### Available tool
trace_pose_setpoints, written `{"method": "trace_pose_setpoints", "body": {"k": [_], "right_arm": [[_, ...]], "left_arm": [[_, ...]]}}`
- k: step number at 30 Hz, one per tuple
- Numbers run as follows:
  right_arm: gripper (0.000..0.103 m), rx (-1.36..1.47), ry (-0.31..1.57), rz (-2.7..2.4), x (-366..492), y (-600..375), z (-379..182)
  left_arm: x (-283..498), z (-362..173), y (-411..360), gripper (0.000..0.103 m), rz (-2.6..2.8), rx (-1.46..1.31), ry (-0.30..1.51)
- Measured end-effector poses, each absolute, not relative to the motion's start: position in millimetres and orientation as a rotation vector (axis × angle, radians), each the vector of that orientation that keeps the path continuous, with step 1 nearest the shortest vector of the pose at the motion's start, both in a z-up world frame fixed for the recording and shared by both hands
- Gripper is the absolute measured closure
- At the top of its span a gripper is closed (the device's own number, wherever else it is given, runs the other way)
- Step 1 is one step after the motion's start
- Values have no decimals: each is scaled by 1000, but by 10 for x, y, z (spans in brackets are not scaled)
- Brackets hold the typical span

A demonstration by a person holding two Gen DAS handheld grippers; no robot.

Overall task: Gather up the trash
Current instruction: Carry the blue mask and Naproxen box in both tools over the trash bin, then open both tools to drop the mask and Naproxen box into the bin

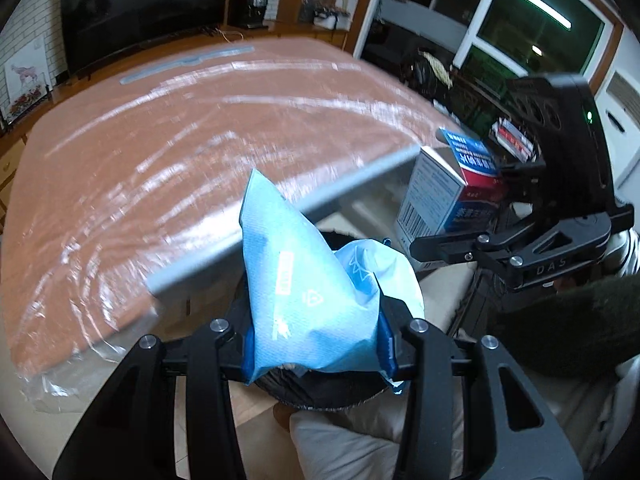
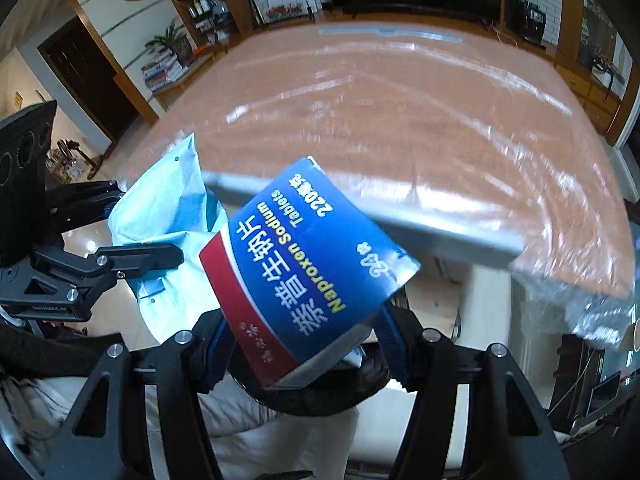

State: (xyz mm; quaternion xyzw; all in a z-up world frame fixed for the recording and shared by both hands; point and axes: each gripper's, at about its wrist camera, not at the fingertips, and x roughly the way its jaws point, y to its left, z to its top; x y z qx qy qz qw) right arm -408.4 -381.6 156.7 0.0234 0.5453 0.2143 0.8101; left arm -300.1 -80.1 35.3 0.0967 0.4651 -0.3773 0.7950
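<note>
My left gripper [image 1: 316, 350] is shut on a light blue plastic packet [image 1: 296, 280], which sticks up between its pads. Right under it lies the dark round rim of a bin [image 1: 320, 394], just off the table's near edge. At the right of the left wrist view, my right gripper [image 1: 480, 208] holds a blue, red and white medicine box [image 1: 436, 192]. In the right wrist view that gripper [image 2: 304, 344] is shut on the tablet box [image 2: 304, 264], tilted, above the same bin [image 2: 320, 400]. The left gripper [image 2: 120, 224] with the packet [image 2: 160, 200] shows at the left.
A large table [image 1: 160, 140] with an orange-brown cover under clear plastic fills the view ahead; its grey edge [image 1: 280, 216] runs just past both grippers. A dark sleeve [image 1: 580, 320] shows at the right. White cloth [image 1: 340, 440] lies below the bin. A television and shelves stand behind.
</note>
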Motion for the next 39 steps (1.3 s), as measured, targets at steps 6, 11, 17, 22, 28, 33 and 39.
{"method": "trace_pose_setpoints", "body": {"k": [6,11,17,22,28,33,39], "right_arm": [[42,29,1208,444,-4156,-3763,1288],[42,13,1226,430,-4140,-3719,1138],[42,23,1261,421,-4085,-3653,910],[42,10,1285,421,-4026,-3610,754],[42,-10,1310,412,-4013,-3597,603],[37,-44,1303,405,-4017,-3583,555],[21,-15,1294,385,-4046,-3760,702]], "left_arm": [[-3046,95,-901,57,-809,250,1048],[-3077,-126,-951,57,-776,292,1069],[-3070,-349,-1002,57,-748,321,1096],[-3056,-506,-996,57,-723,332,1123],[-3037,-635,-967,56,-698,338,1148],[-3034,-646,-1001,40,-682,349,1135],[-3018,-427,-894,33,-670,318,1111]]}}
